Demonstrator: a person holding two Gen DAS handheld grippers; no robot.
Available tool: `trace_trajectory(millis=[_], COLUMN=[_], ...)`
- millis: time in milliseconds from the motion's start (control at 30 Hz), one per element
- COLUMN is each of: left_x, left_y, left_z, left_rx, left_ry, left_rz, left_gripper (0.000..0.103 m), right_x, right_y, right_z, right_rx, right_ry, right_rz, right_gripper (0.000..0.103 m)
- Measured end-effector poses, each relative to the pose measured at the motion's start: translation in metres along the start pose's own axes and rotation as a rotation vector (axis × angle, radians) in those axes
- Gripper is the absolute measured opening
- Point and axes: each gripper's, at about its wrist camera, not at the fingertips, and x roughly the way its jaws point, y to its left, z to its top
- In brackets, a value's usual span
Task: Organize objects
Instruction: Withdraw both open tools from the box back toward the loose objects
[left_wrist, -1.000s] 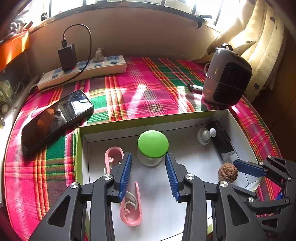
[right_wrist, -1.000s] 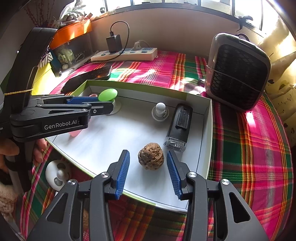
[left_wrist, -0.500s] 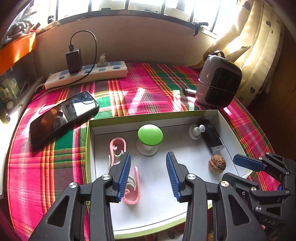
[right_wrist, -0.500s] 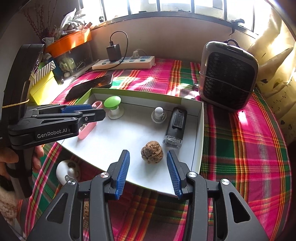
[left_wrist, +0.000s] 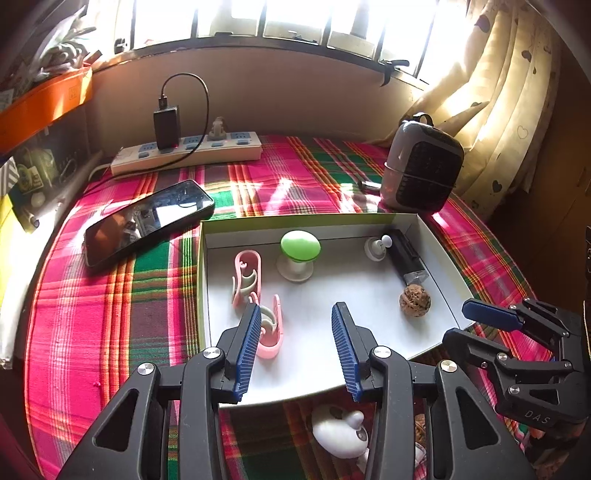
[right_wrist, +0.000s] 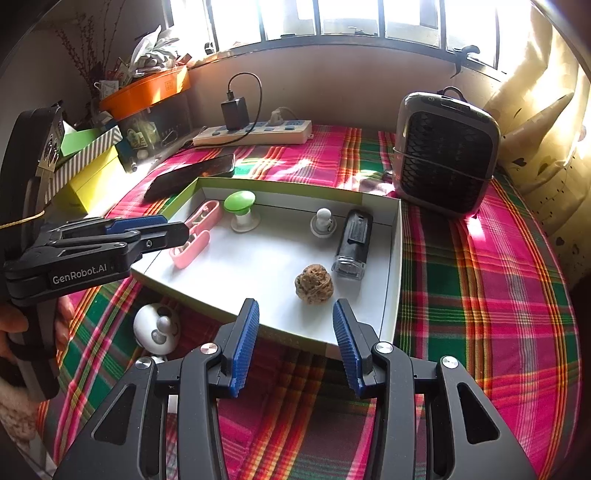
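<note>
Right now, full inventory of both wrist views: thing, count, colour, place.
box: 1, white inside, green rim, on the cloth
pink clips: 2, pink, left part of box
green knob: 1, green cap on white base, back of box
white knob: 1, white, back of box, beside black device
black device: 1, black with clear end, right side of box
walnut: 1, brown, front right of box
white round gadget: 1, white, on cloth outside box's near edge
phone: 1, black, left of box
power strip: 1, white, charger plugged in, by the wall
fan heater: 1, grey-black, behind the box's right corner
plaid cloth: 1, pink-green
left tool: open, empty
right tool: open, empty
</note>
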Motion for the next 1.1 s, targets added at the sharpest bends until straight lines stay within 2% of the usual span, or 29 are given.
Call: trace_trajectory(millis=[300, 867, 1100], left_x=[-0.015, -0.037, -0.046], left_y=[0.009, 0.016, 0.016], left_z=[-0.014, -0.048, -0.058], left_rx=[-0.035, -0.072, -0.088], left_ry=[-0.018, -0.024, -0.030], left_rz=[0.005, -0.016, -0.039], left_gripper=[0.038, 0.038, 0.038], right_x=[-0.010, -0.008, -0.005], right_y=[0.008, 0.025, 0.036], right_z=[-0.011, -0.036, -0.041], right_rx=[-0.017, -0.039, -0.062], right_ry=[-0.012, 0.013, 0.030], right_rz=[0.005, 0.112, 0.123], right_gripper=[0.043, 0.043, 0.043])
